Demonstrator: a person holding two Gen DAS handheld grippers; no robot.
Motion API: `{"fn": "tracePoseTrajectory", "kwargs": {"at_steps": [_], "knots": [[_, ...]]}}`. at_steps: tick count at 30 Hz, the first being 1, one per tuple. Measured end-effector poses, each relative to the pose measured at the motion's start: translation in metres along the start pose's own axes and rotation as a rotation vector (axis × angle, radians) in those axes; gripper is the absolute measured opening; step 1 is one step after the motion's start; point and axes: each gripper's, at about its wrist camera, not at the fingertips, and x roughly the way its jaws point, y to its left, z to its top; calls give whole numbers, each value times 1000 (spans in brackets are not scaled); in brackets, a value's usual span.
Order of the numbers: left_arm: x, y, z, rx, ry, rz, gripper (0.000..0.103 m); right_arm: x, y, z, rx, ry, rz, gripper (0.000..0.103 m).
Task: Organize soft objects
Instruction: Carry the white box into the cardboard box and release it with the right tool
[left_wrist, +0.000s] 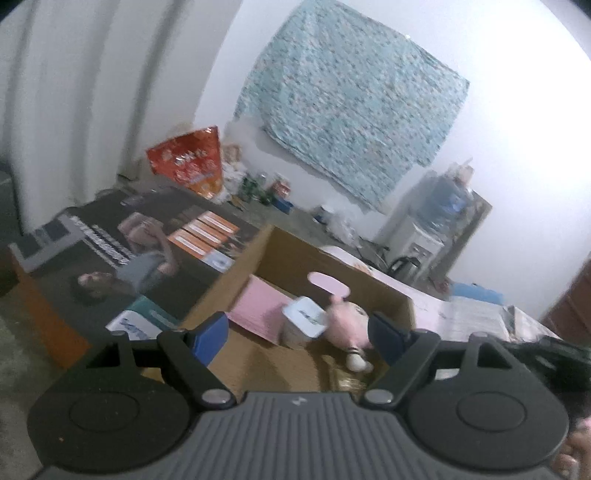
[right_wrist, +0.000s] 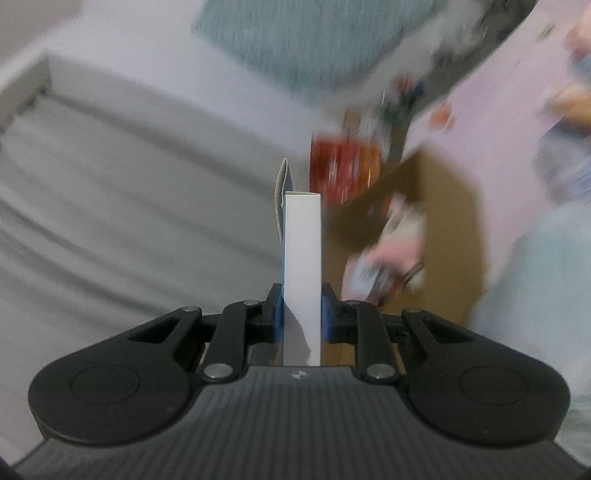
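An open cardboard box fills the middle of the left wrist view. Inside lie a pink plush toy, a white tissue pack and a pink sheet. My left gripper hovers open over the box's near side, its blue pads wide apart and holding nothing. Another white and teal tissue pack lies left of the box. In the blurred right wrist view, my right gripper is shut on a thin white carton standing upright. The box and plush toy are to its right.
A dark printed poster covers the table left of the box. A red snack bag, small bottles, a water dispenser and a kettle stand along the wall. A blue patterned cloth hangs above.
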Motion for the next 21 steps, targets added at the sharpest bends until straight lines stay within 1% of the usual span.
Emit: {"fn": "tracePoseTrajectory", "kwargs": {"at_steps": [3,4,7,10,12,15,18,21], "knots": [[-5,14,0,-23,-11,18,84,67,6,-8,42,142,-21,19],[-7,18,1,-30,-14,23,84,91,7,-13,54,185,-39,19],[-12,29,2,-36,-23,42,84,144,8,-31,88,295,-92,19],[-14,39,4,-47,-29,51,84,185,5,-46,98,386,-147,19],[-14,45,5,-56,-32,54,84,202,0,-55,115,430,-184,19],[-13,54,5,-67,-36,57,84,219,-13,-65,176,459,-226,19],[-8,61,5,-80,-23,50,84,225,-28,-69,243,453,-248,19],[-5,64,4,-78,-15,44,84,225,-40,-68,301,416,-226,19]]}}
